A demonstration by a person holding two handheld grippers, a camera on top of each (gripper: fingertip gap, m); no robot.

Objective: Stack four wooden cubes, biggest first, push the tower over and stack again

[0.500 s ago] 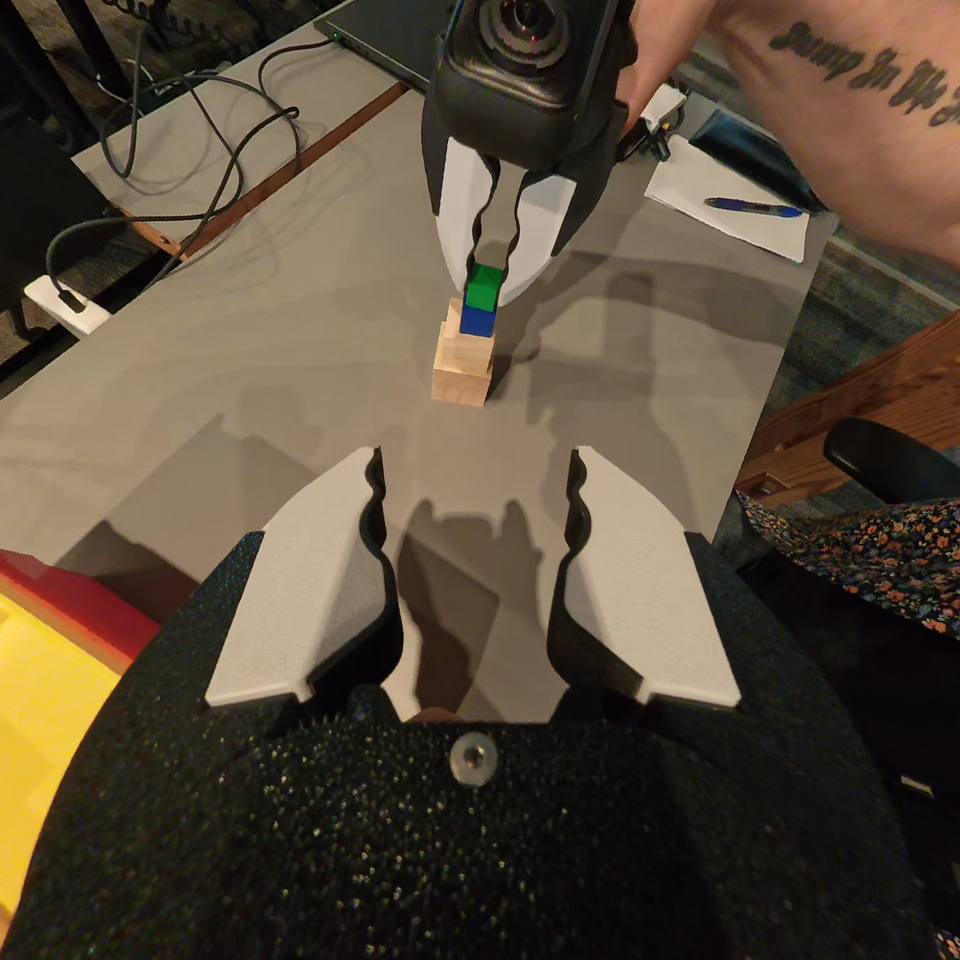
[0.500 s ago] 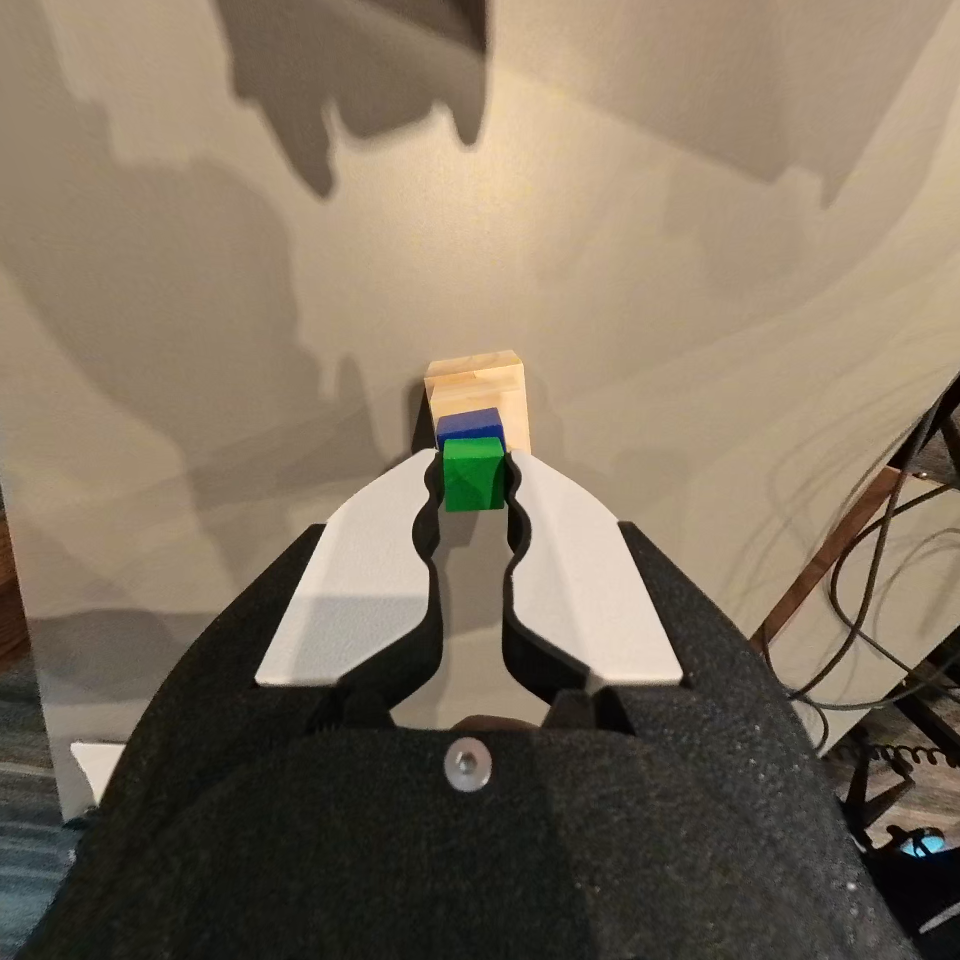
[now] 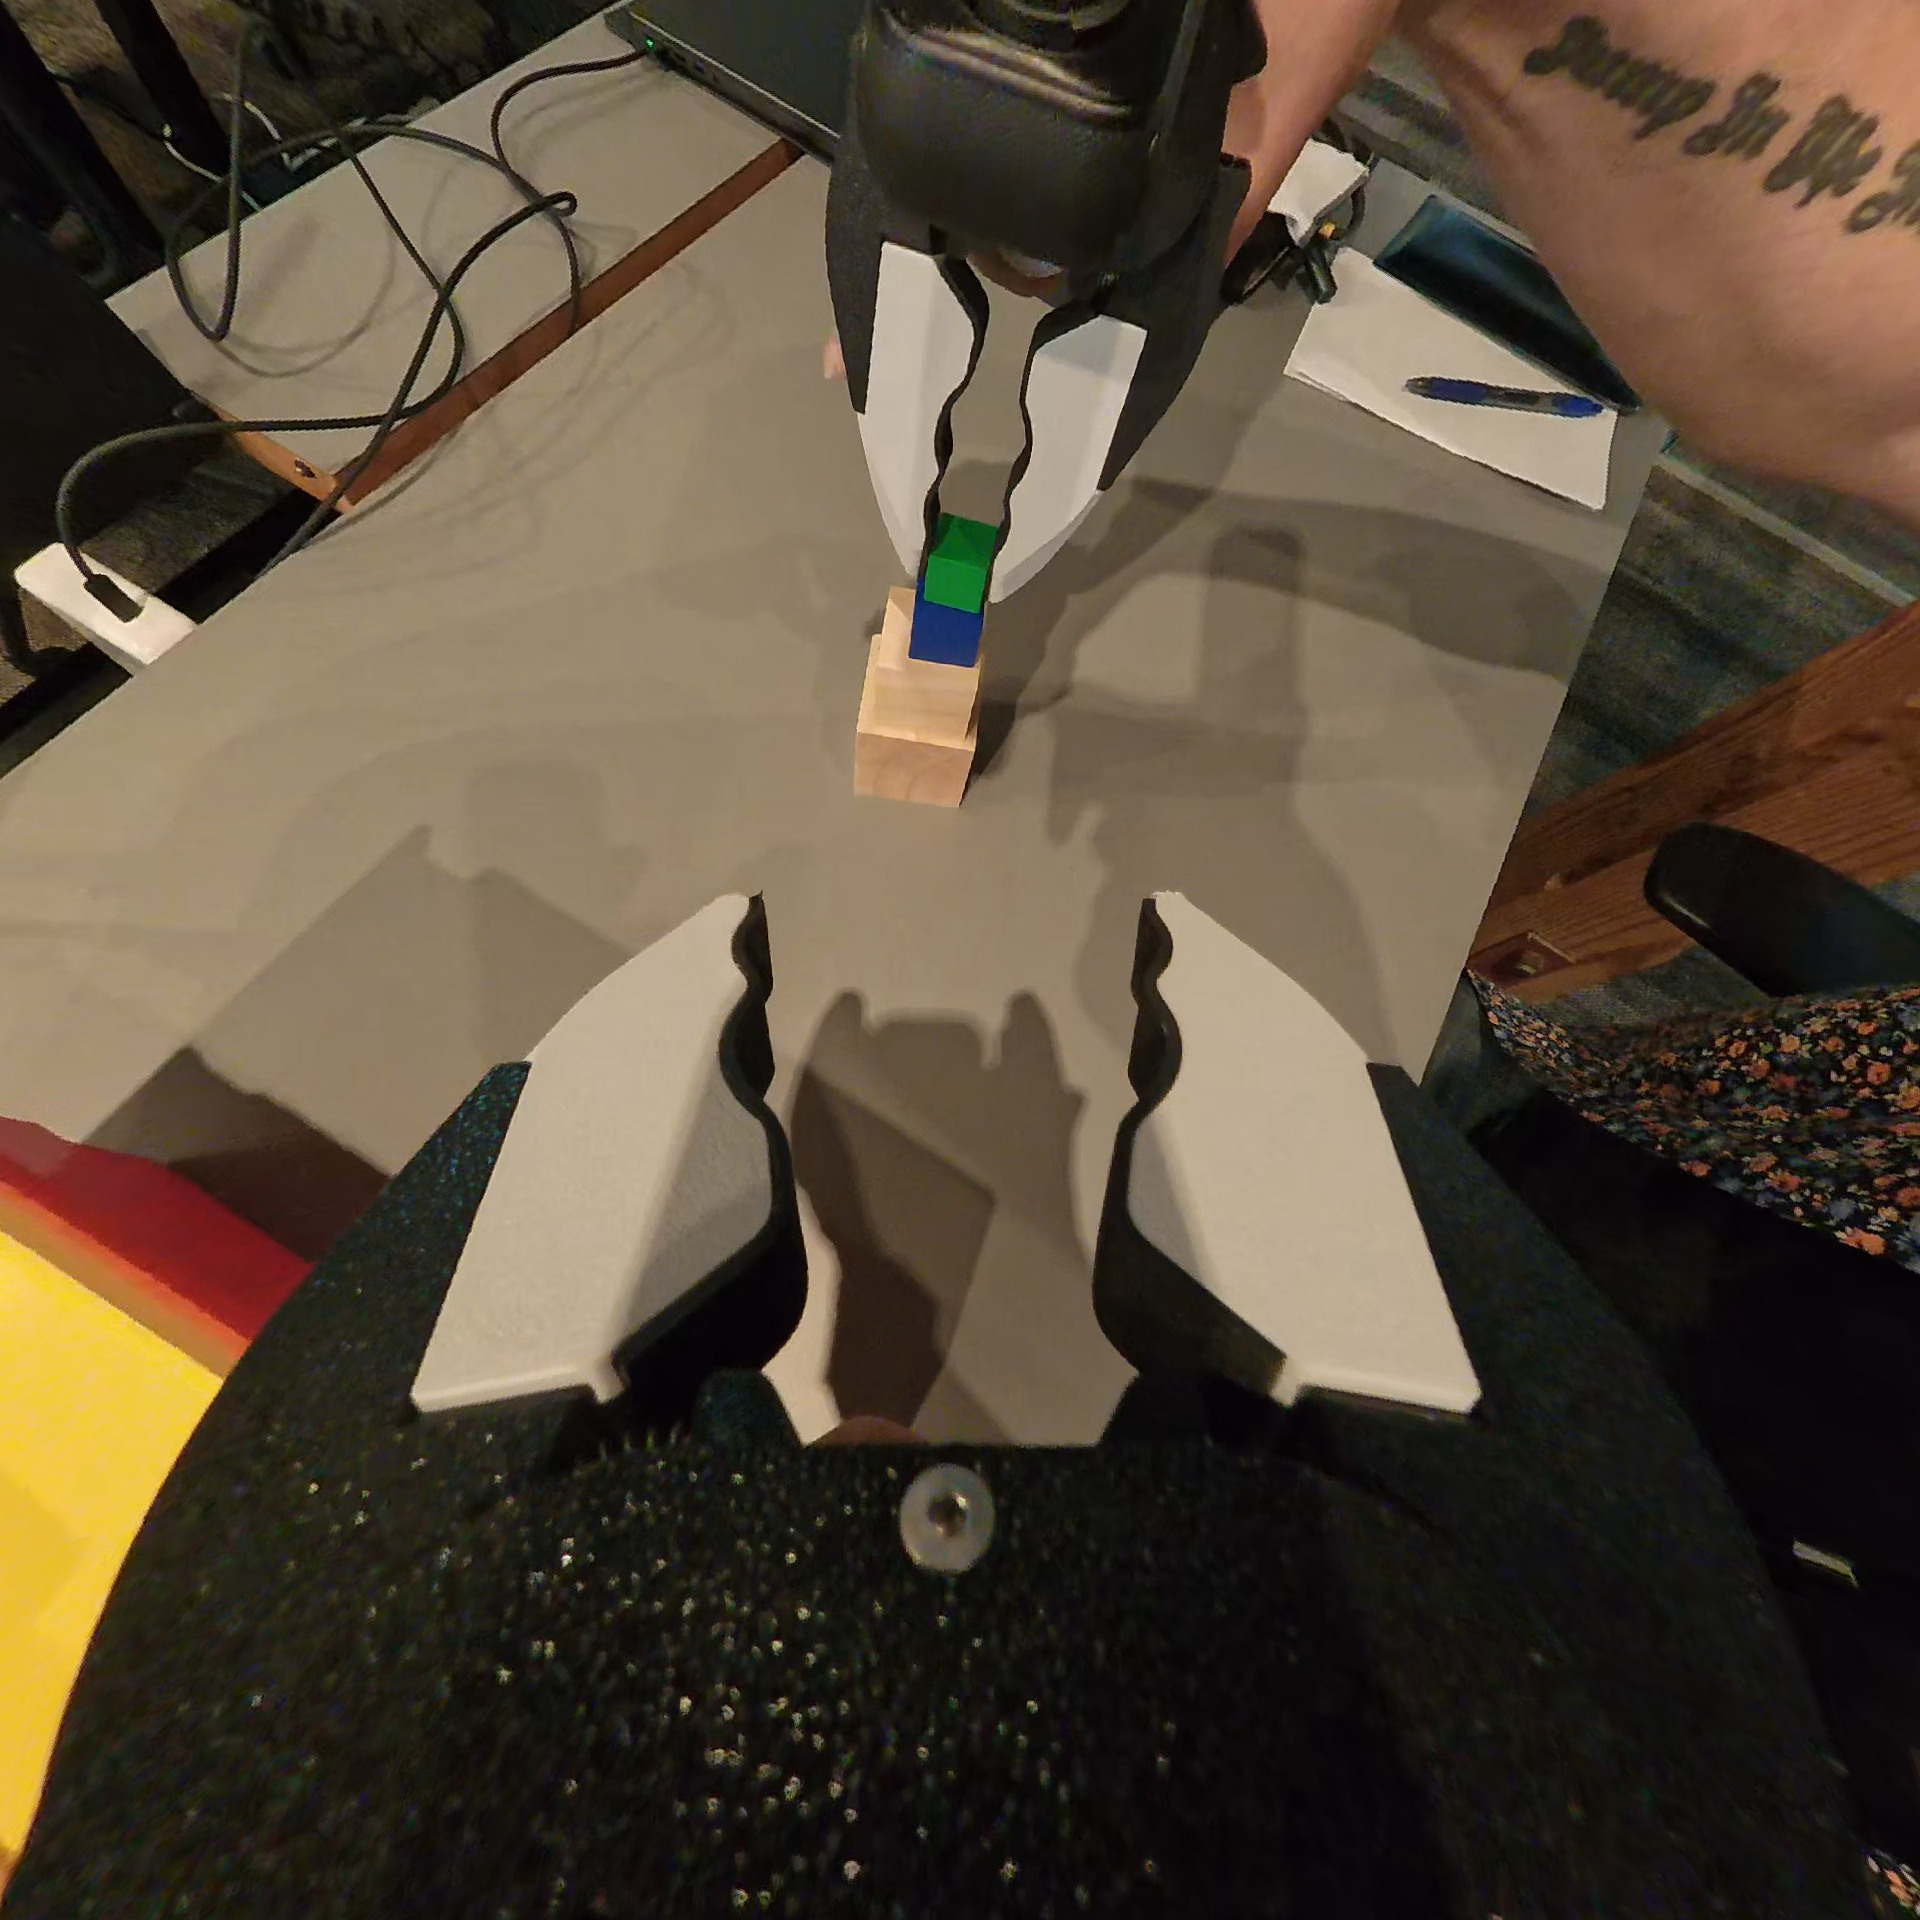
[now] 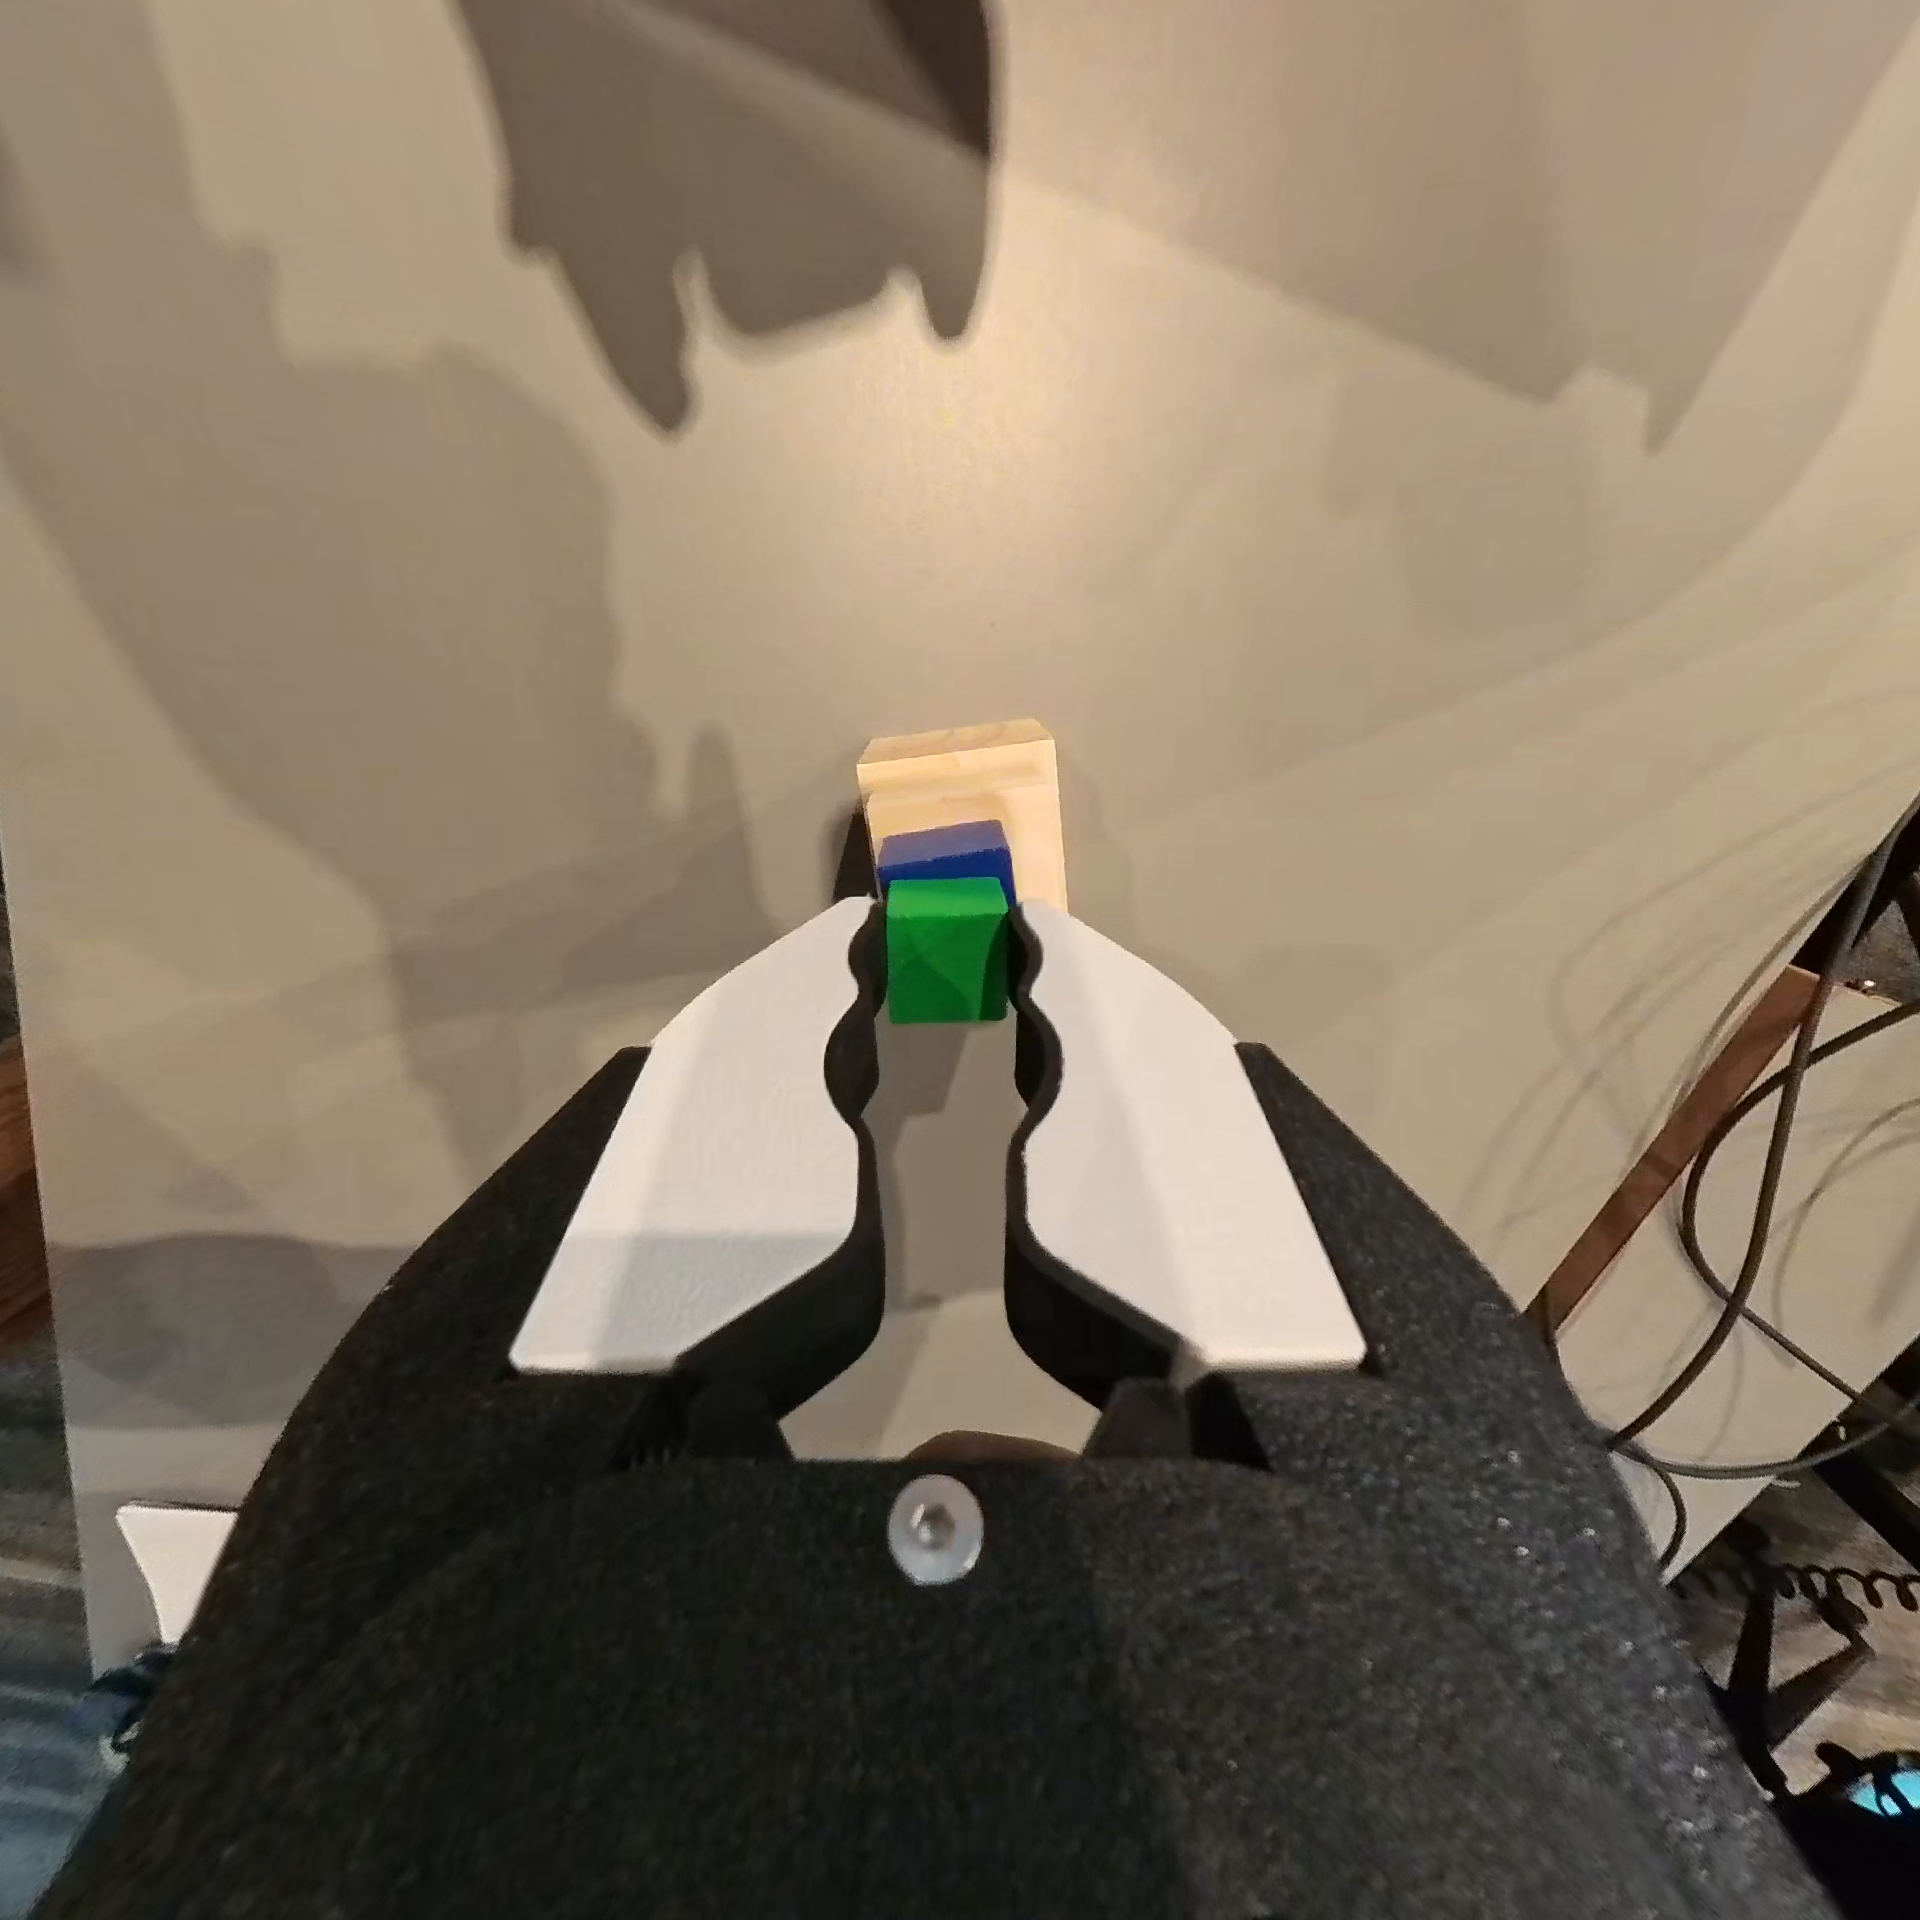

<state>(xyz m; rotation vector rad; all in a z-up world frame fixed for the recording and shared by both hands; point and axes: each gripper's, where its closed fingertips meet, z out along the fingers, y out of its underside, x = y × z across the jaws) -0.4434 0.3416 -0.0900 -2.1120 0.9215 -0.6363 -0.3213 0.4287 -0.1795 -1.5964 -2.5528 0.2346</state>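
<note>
While the left gripper [image 3: 951,904] hangs spread and empty over bare table [image 3: 416,727], well short of the stack ahead of it, the right gripper [image 4: 945,909] points down from the far side. Its black pads seem to press on both flanks of the green cube [image 4: 945,956].

Directly beyond the right gripper's tips stands the stack. A larger pale wooden block [image 3: 914,764] sits on the table, with a smaller wooden block [image 3: 920,681] on it, set slightly askew. Then comes a blue cube [image 4: 943,850], and the green cube appears to rest on that.

Only the outermost part of the pads holds the green cube. I judge that a shallow hold, which wants a level tool and no sideways drag, because the narrow column under it looks easy to tip.

The table is smooth grey and crossed by the shadows of both tools. Past the right gripper's body lies a dark laptop [image 3: 748,42]. To the left of the left gripper are black cables [image 3: 416,312] on a second tabletop, and a white adapter [image 3: 94,613] nearer by. At the left gripper's near left is something yellow and red [image 3: 83,1403]. Ahead to its right a sheet of paper [image 3: 1455,416] carries a blue pen [image 3: 1507,398].
</note>
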